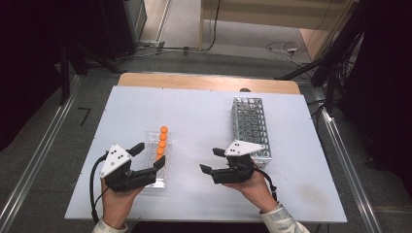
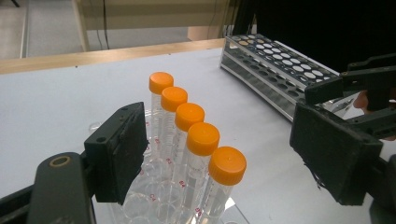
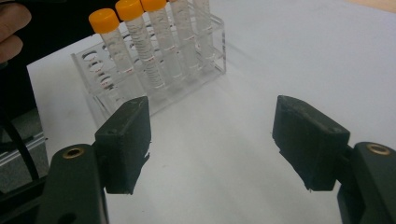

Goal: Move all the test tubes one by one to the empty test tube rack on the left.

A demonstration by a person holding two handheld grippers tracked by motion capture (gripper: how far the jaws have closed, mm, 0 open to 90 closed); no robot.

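Left claw (image 1: 149,156), jaws apart, straddles the near end of the clear rack (image 1: 160,175) at 7 o'clock on the white tabletop (image 1: 204,116) — five orange-capped tubes (image 2: 203,138) upright, their bases cropped. Right claw (image 1: 212,160), jaws apart, holds nothing — metal rack (image 1: 250,124) at 3 o'clock, partly hidden.

Five clear tubes (image 2: 189,140) with orange caps (image 2: 202,138), upright in one row of clear plastic rack (image 1: 156,180) on surface. Metal grid rack (image 1: 250,127) apart, at right, holes empty.
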